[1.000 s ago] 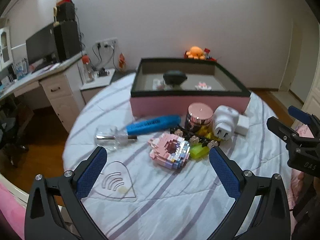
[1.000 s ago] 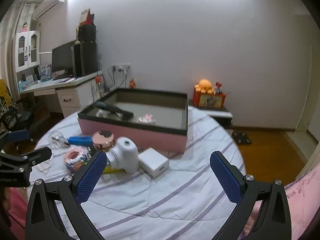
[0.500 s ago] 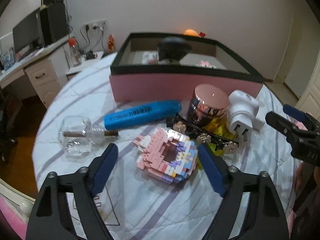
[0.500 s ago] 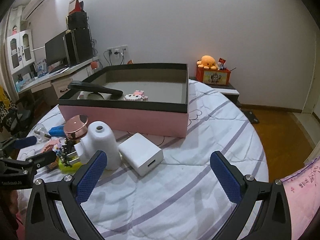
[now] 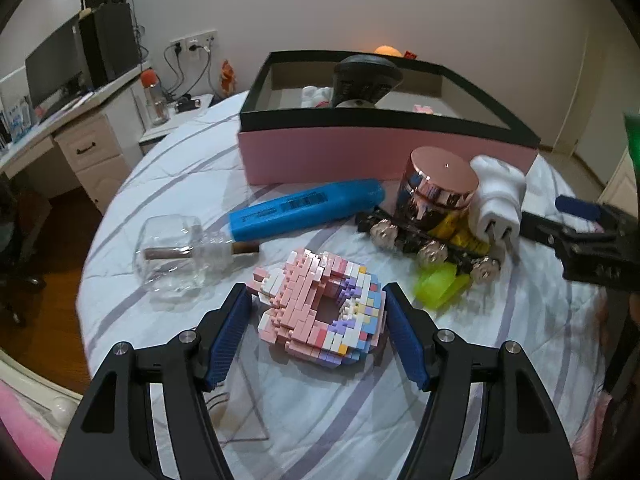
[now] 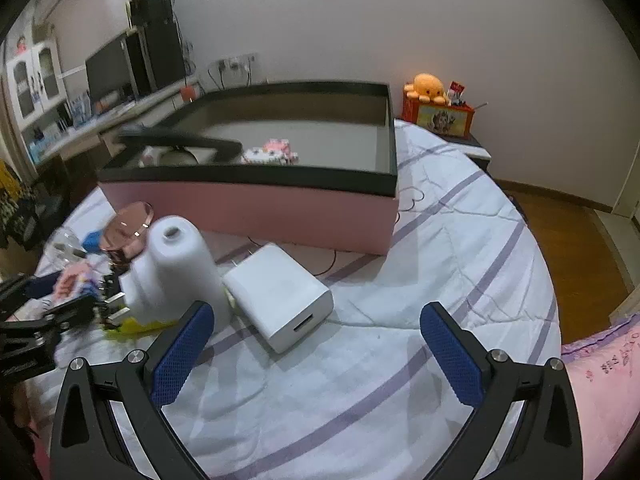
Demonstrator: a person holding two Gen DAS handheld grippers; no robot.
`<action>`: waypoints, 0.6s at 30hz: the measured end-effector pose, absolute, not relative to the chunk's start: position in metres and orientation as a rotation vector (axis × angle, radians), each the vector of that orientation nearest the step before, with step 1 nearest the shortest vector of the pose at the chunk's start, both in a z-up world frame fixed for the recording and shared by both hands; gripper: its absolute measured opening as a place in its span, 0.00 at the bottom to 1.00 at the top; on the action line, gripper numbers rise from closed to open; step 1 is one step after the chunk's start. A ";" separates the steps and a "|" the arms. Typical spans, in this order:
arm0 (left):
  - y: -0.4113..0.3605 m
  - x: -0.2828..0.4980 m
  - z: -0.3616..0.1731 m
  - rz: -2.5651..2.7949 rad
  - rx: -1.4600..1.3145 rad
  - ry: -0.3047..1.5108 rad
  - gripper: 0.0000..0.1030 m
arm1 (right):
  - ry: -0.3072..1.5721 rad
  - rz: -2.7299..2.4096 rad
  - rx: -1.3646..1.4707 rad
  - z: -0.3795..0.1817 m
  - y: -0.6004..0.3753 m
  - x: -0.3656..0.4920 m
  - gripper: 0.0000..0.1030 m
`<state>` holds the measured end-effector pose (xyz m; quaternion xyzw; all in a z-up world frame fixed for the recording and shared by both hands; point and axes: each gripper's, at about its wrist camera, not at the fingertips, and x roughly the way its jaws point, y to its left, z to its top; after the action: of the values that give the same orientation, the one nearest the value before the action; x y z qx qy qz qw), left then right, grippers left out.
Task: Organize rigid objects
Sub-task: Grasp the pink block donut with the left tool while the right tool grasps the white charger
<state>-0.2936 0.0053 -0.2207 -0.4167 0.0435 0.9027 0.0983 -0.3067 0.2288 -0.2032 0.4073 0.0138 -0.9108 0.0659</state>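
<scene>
A pink and pastel brick-built ring (image 5: 320,308) lies on the striped sheet between the blue pads of my left gripper (image 5: 318,300). Its jaws are closing on the ring; the right pad is almost at the bricks and a narrow gap shows on the left. My right gripper (image 6: 316,314) hangs open over the sheet, its fingers to either side of the near corner of a white charger block (image 6: 280,296), without touching it. The pink box with a black rim (image 5: 384,152) stands behind, holding a dark brush-like item and a small pink toy.
Behind the ring lie a glass bottle (image 5: 180,252), a blue marker (image 5: 304,208), a rose-gold lidded jar (image 5: 440,188), a white plug adapter (image 5: 496,200), a black strip with metal knobs (image 5: 432,248) and a yellow-green piece (image 5: 438,286). A desk stands left, bare floor right.
My left gripper has come down over the brick ring and its jaws have narrowed around it. My right gripper has moved in toward the white charger, still wide.
</scene>
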 end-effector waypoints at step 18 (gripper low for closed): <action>0.005 -0.293 -0.226 2.688 -1.222 0.143 0.65 | 0.130 -2.616 1.266 -0.211 0.212 -0.327 0.42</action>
<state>-0.2932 0.0053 -0.2265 -0.4117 0.0483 0.9053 0.0925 -0.3272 0.2117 -0.2114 0.4322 0.0444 -0.8932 0.1161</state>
